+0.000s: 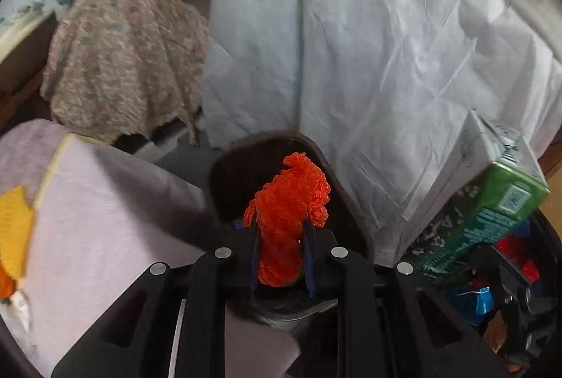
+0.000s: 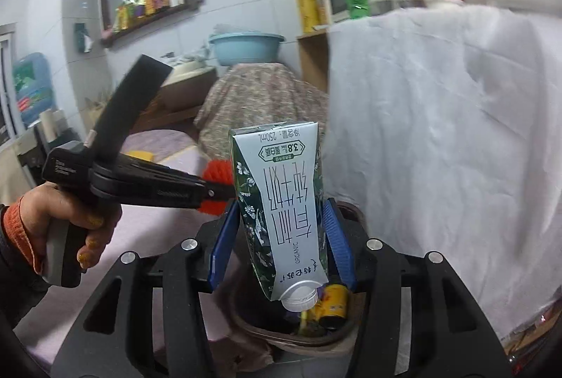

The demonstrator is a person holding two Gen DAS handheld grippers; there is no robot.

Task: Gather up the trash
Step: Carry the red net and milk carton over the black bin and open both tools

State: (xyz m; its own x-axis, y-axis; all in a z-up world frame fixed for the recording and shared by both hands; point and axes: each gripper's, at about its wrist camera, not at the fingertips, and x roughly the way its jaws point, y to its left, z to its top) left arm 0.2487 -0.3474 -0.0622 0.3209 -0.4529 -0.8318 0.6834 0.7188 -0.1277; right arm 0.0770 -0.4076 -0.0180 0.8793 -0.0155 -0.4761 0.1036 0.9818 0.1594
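Observation:
My left gripper (image 1: 281, 257) is shut on a bright orange-red mesh wad (image 1: 289, 202) and holds it over the dark brown trash bin (image 1: 224, 174). My right gripper (image 2: 281, 250) is shut on a green and white 250 mL milk carton (image 2: 281, 202), held upside down with its white cap low over the same bin (image 2: 302, 339). The carton also shows at the right of the left wrist view (image 1: 491, 202). The left gripper (image 2: 210, 192) with the orange wad (image 2: 219, 171) shows in the right wrist view, just left of the carton. A yellow can (image 2: 333, 306) lies inside the bin.
A white cloth (image 1: 368, 62) drapes a table right behind the bin. A flowered cloth (image 1: 123, 62) covers a stool to the left, with a blue basin (image 2: 246, 46) behind it. A lilac cloth (image 1: 105, 220) covers a surface left of the bin.

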